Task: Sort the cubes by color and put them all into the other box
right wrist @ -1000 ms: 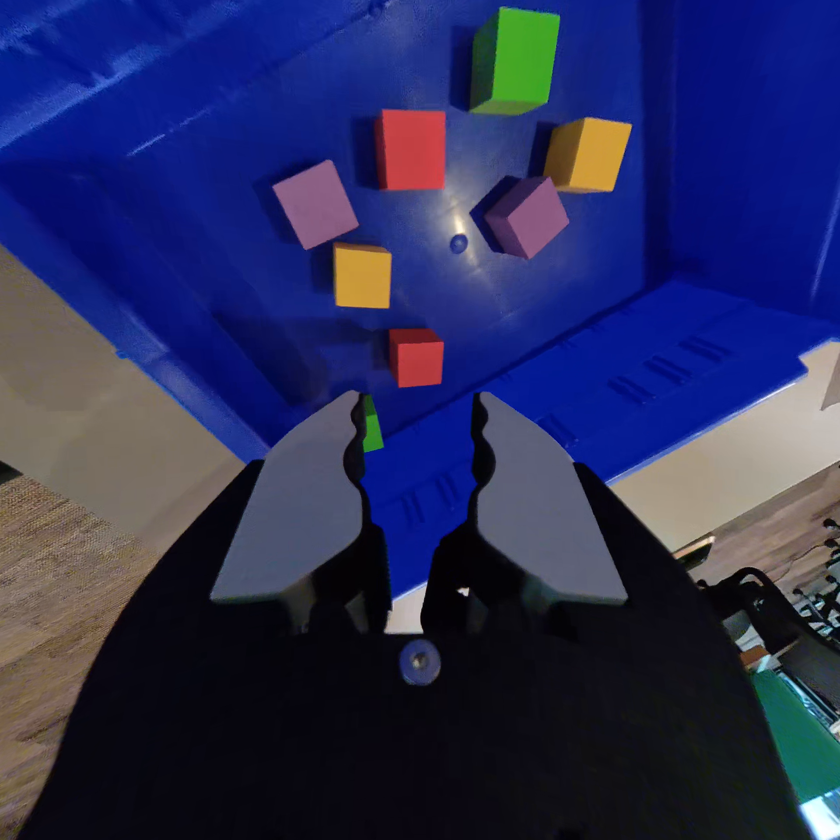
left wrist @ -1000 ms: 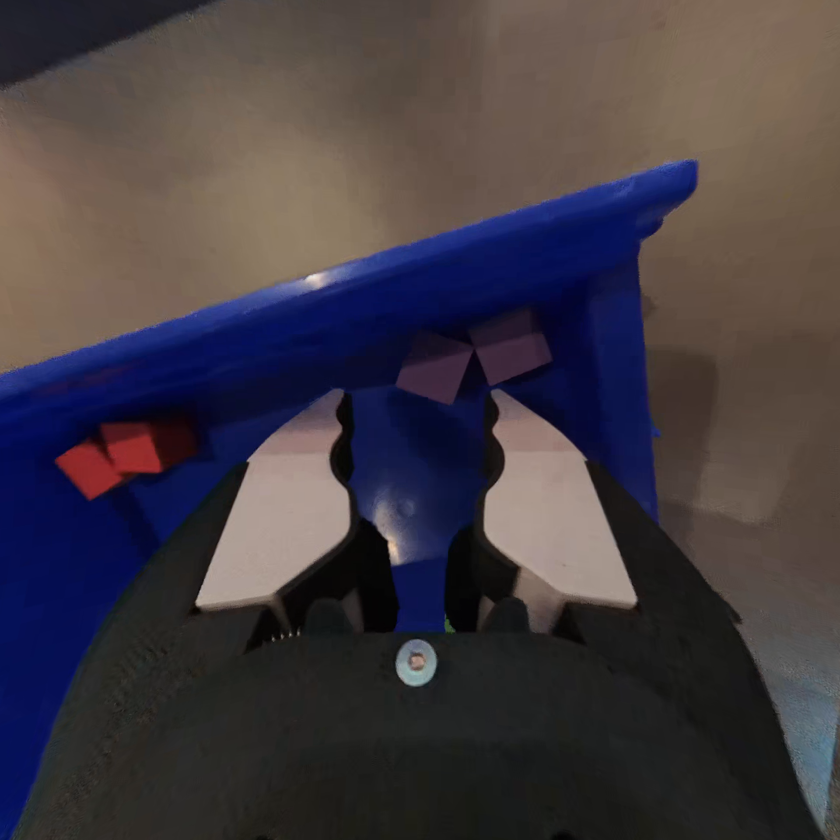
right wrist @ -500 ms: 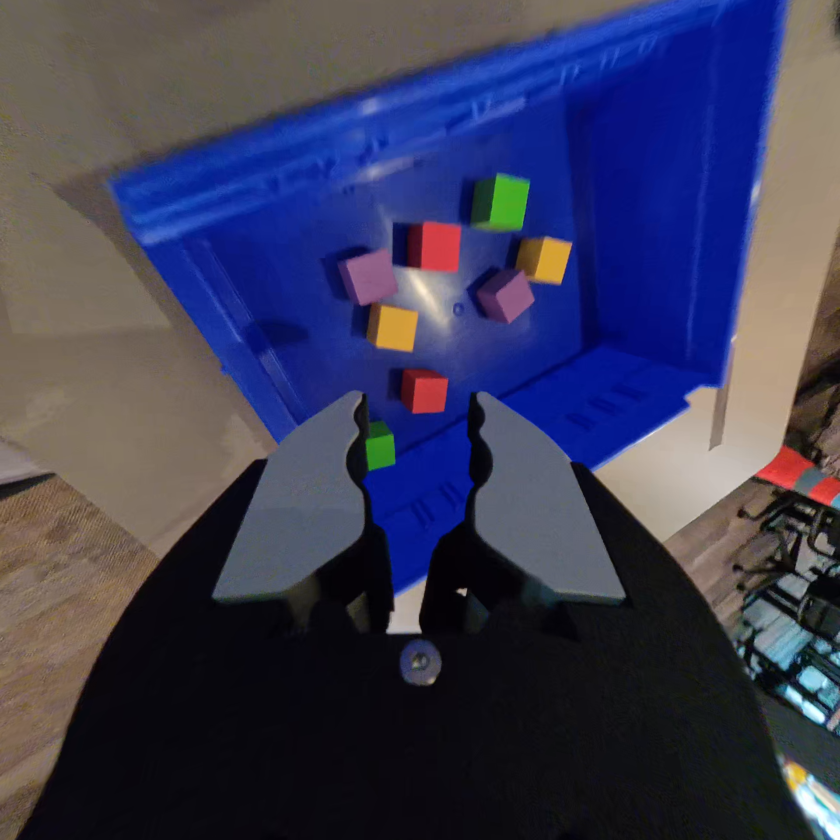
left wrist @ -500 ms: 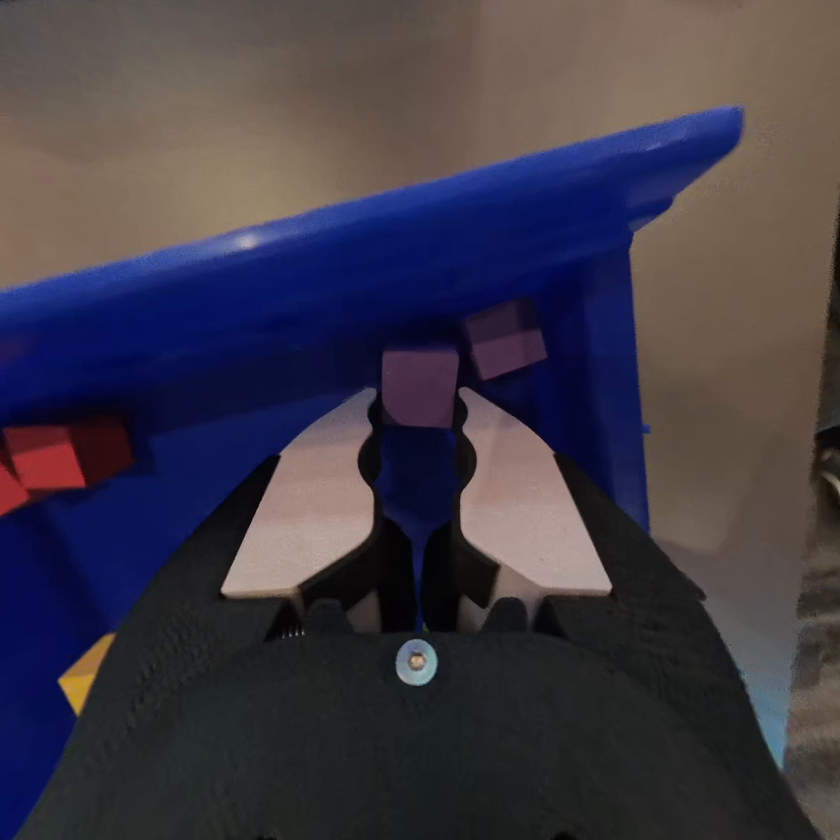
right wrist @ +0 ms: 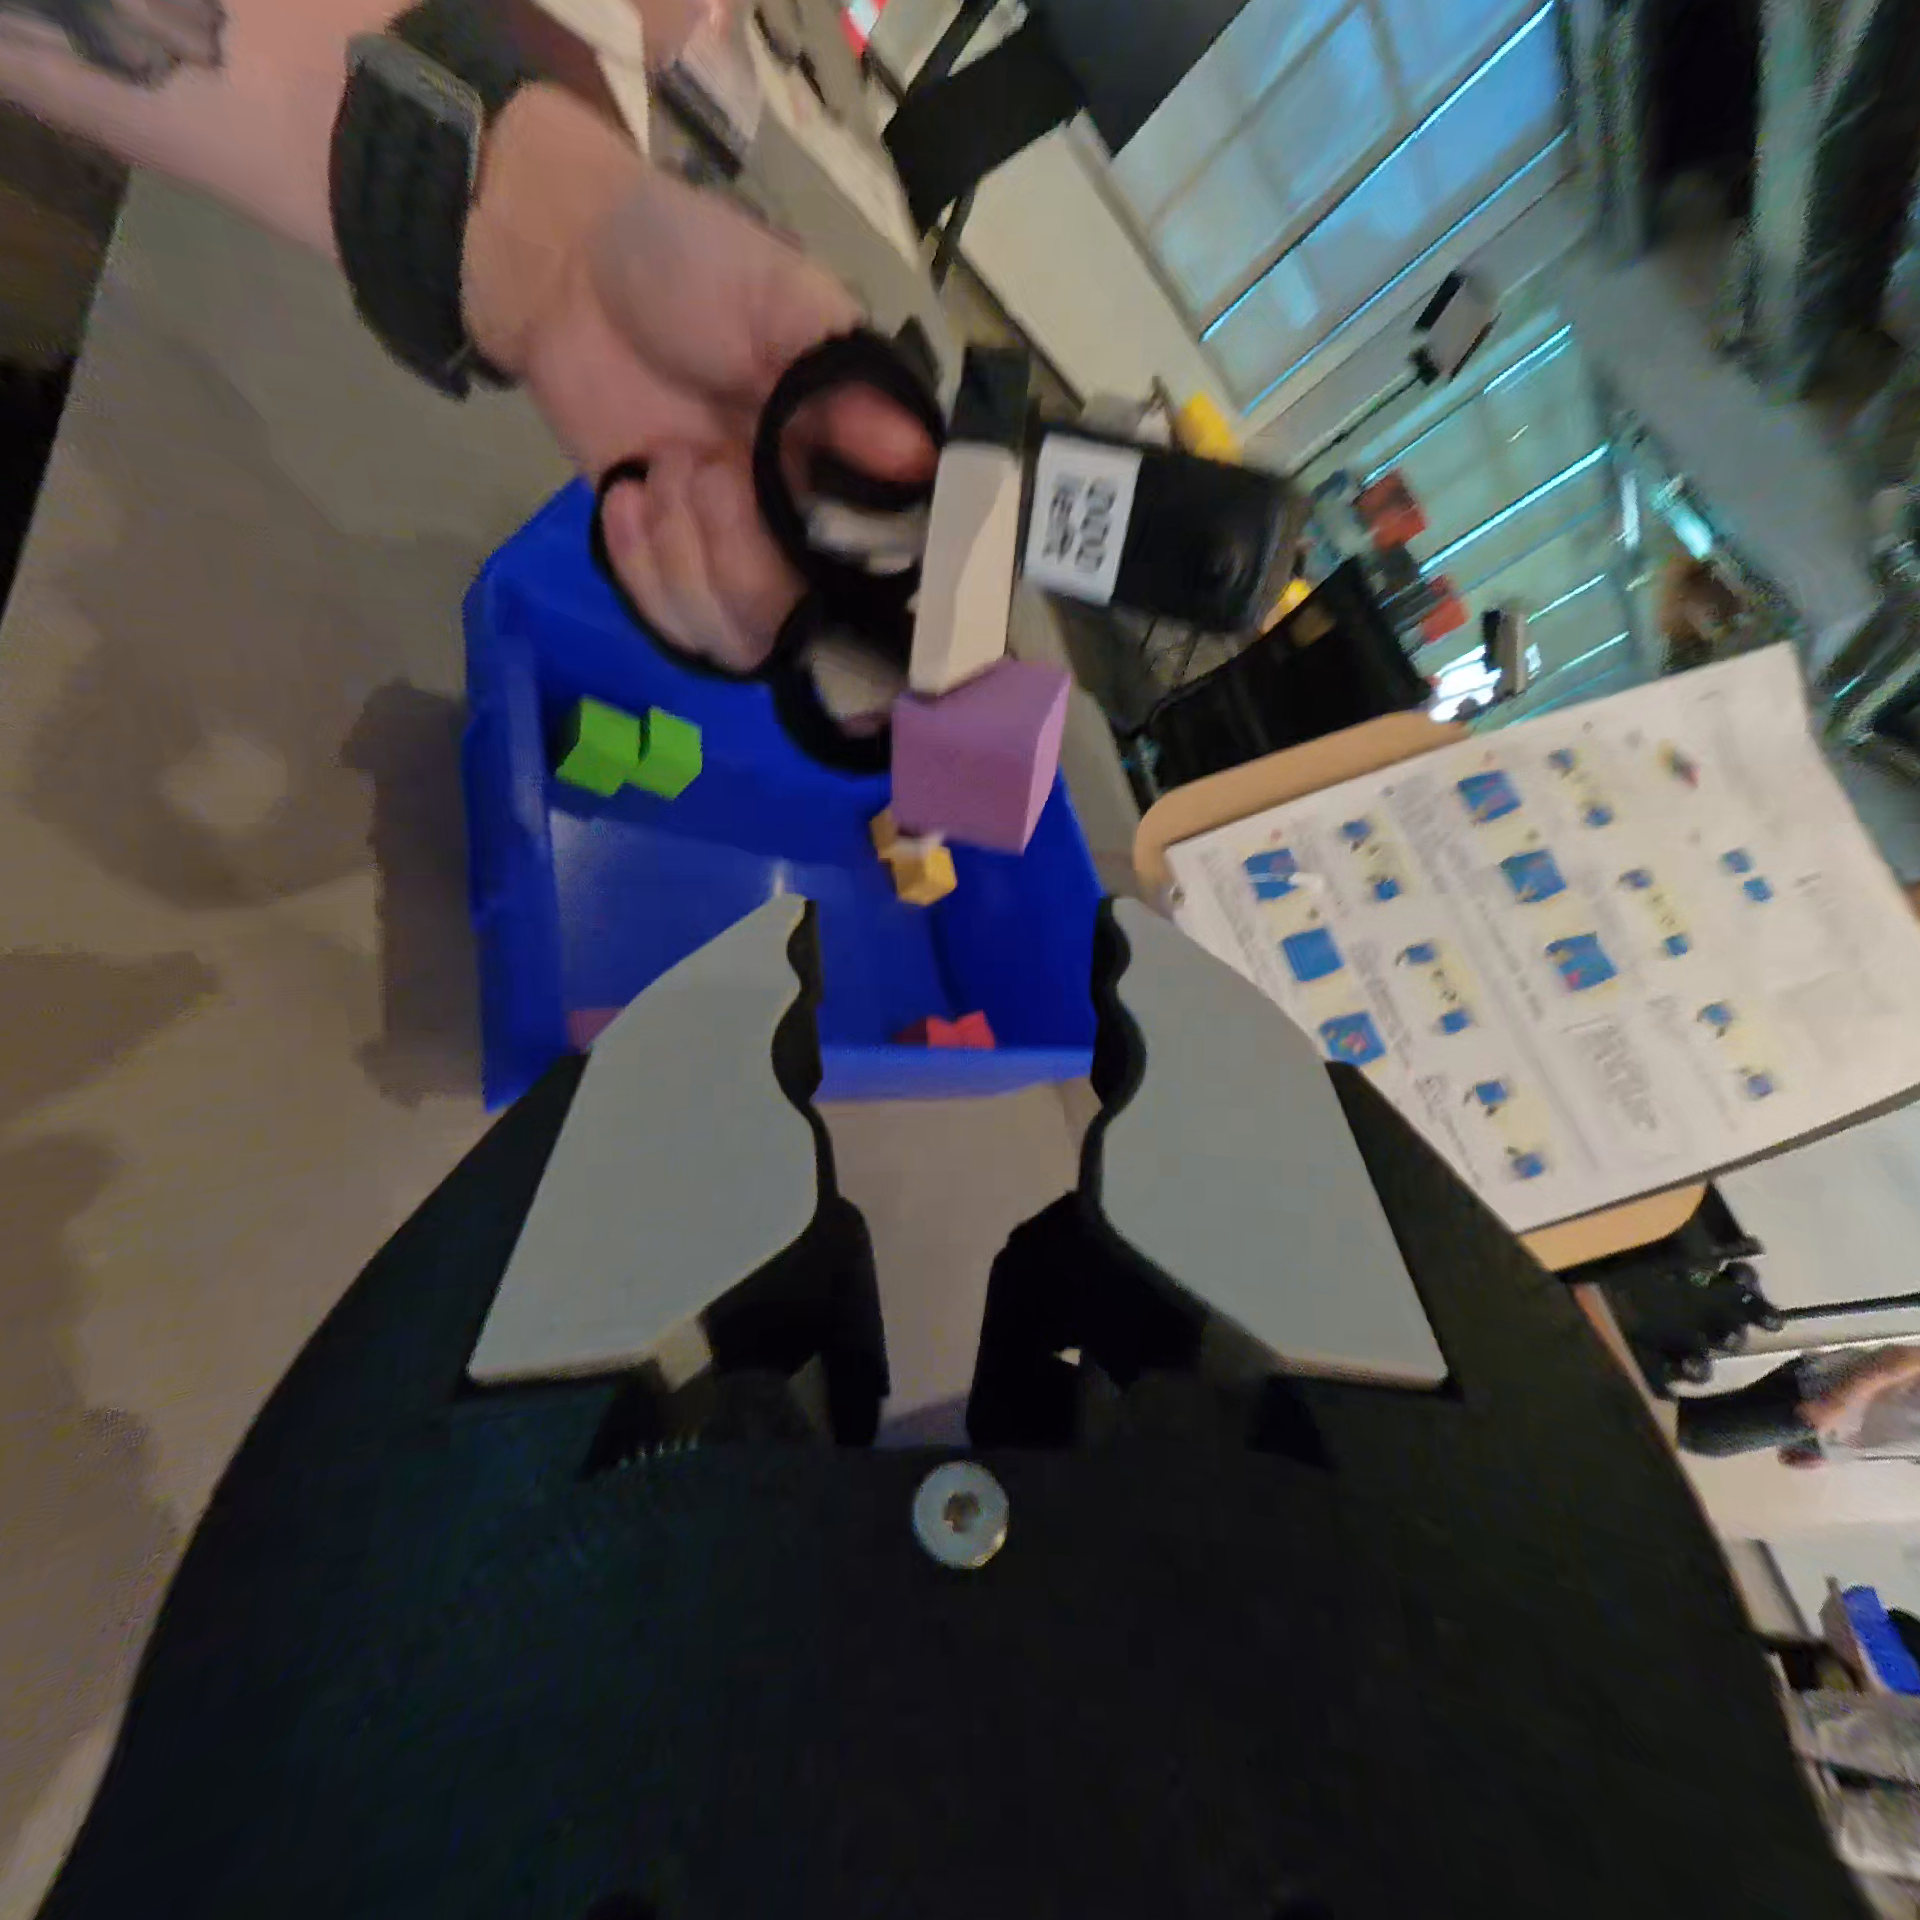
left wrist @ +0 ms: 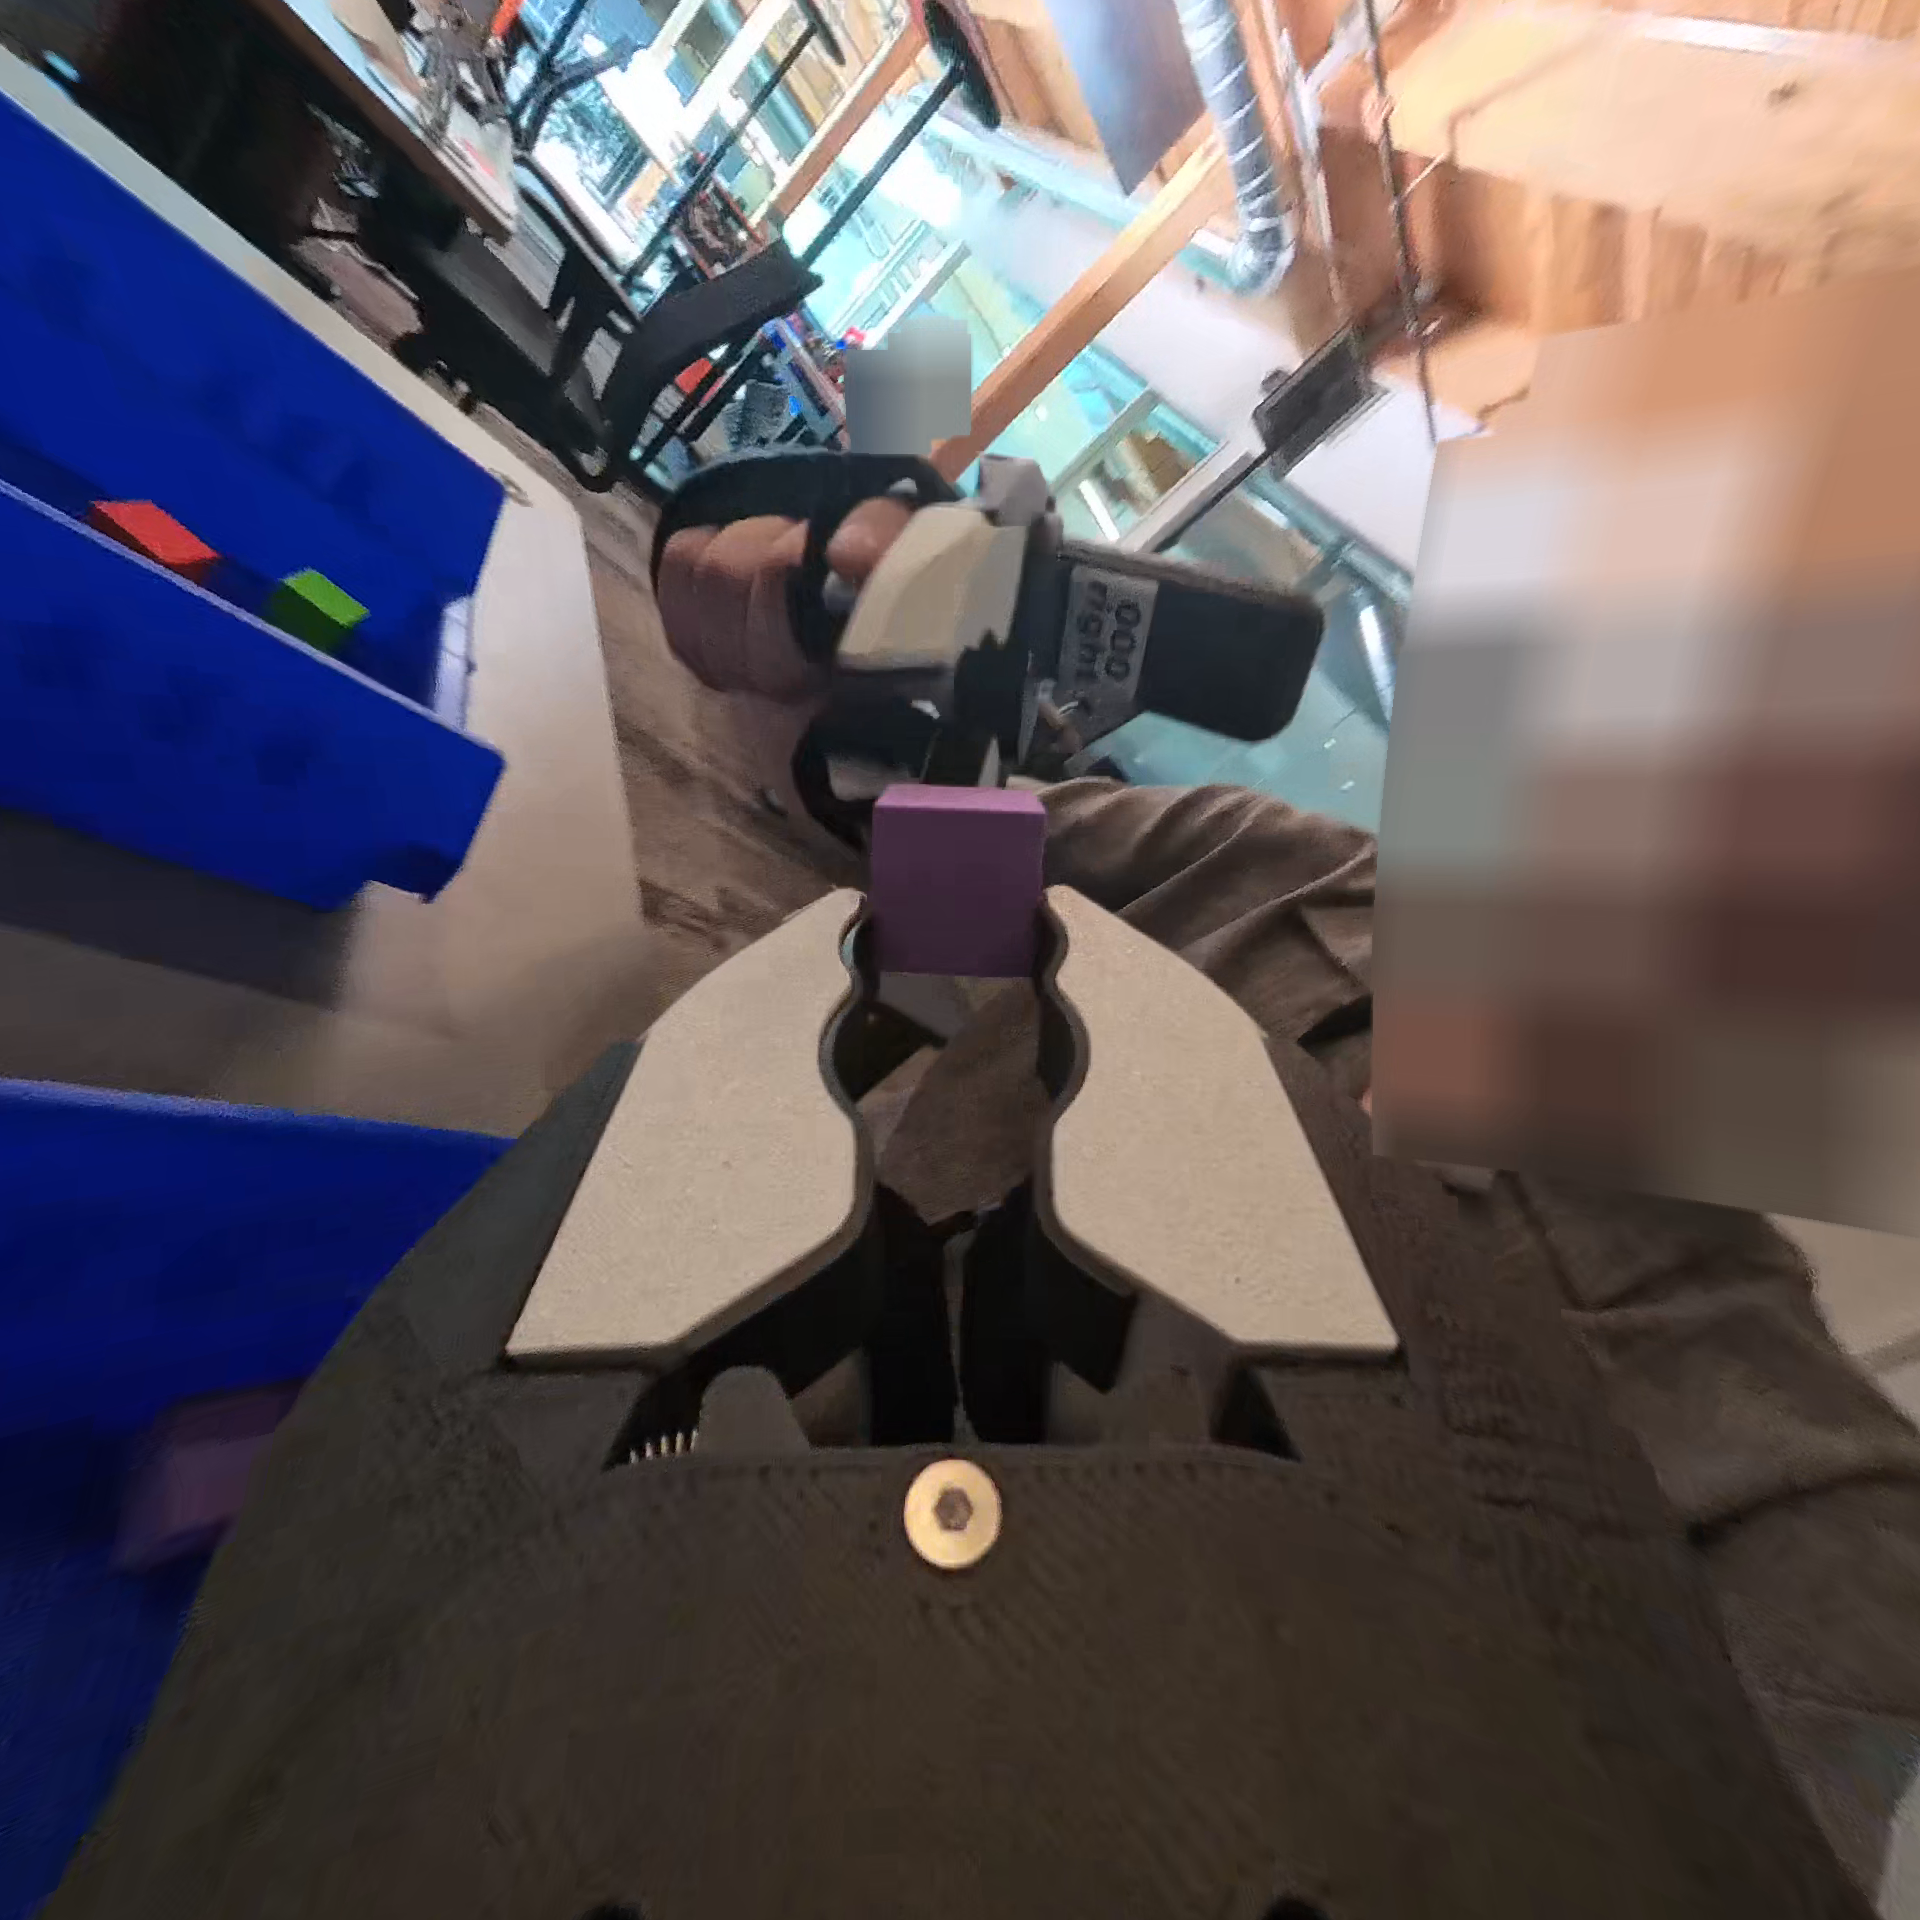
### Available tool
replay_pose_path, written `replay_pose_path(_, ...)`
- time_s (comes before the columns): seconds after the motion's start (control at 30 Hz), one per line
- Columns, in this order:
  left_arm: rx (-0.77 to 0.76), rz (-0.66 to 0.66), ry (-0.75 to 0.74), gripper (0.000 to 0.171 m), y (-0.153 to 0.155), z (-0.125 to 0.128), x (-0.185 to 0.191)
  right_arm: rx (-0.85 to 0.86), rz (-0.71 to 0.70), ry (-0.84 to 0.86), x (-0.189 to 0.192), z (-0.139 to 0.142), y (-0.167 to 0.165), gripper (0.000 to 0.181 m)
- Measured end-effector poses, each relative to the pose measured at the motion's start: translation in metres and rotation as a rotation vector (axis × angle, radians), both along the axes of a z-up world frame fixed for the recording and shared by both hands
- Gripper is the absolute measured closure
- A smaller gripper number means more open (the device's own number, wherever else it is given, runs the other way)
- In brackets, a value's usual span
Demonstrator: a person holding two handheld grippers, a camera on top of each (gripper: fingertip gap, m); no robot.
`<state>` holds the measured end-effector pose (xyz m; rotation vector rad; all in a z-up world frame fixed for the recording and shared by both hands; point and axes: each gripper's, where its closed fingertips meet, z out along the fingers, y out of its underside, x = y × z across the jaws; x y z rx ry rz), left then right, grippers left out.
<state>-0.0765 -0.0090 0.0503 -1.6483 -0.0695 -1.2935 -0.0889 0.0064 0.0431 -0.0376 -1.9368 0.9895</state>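
My left gripper (left wrist: 956, 925) is shut on a purple cube (left wrist: 958, 894), held at the fingertips in the air, clear of the bins. In the right wrist view the same cube (right wrist: 982, 764) hangs from the left gripper (right wrist: 966, 696), which a hand holds above a blue bin (right wrist: 520, 831). My right gripper (right wrist: 951, 935) is open and empty, pointing at that cube from a short way off. It faces my left gripper in the left wrist view (left wrist: 904, 686).
The blue bin holds two green cubes (right wrist: 623, 748), a yellow cube (right wrist: 914, 862) and red cubes (right wrist: 951, 1031). A second blue bin (left wrist: 208, 727) holds a red cube (left wrist: 151, 535) and a green cube (left wrist: 317, 611). A clipboard with a printed sheet (right wrist: 1558, 935) lies at the right.
My left gripper shut on a purple cube in the bin, lifted it out and swung towards the right gripper. My right gripper drew back from its bin and turned to face the left one.
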Motion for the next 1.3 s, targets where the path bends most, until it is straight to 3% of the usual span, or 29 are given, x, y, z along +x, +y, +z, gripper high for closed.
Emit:
replay_pose_path(0.13,0.034,0.001,-0.058,0.143,0.006,0.008,0.012,-0.038,0.022,0.051,0.0,0.016,-0.017,0.135)
replay_pose_path(0.27,0.063,0.019,-0.082,0.143,0.012,0.012,0.016,-0.042,0.017,0.048,-0.003,0.018,-0.02,0.151)
replay_pose_path(0.4,0.083,0.045,-0.099,0.141,0.016,0.014,0.012,-0.031,-0.002,0.064,-0.002,0.018,-0.015,0.152)
replay_pose_path(0.5,0.105,0.169,-0.073,0.127,0.015,0.018,-0.008,-0.018,-0.035,0.033,-0.002,0.022,0.009,0.152)
replay_pose_path(0.57,0.077,0.3,0.05,0.129,0.008,0.015,-0.027,0.023,-0.124,-0.06,-0.01,0.016,0.05,0.152)
replay_pose_path(0.73,-0.171,0.5,0.484,0.142,-0.023,-0.019,-0.059,0.198,-0.354,-0.744,-0.002,-0.075,0.167,0.152)
replay_pose_path(0.87,-0.398,0.528,0.748,0.141,-0.046,-0.051,-0.078,0.335,-0.414,-1.067,0.018,-0.139,0.2,0.152)
replay_pose_path(1.03,-0.608,0.504,0.947,0.141,-0.069,-0.077,-0.096,0.503,-0.597,-1.285,0.03,-0.184,0.244,0.151)
replay_pose_path(1.3,-0.705,0.449,1.029,0.14,-0.08,-0.095,-0.102,0.523,-0.66,-1.391,0.035,-0.198,0.255,0.151)
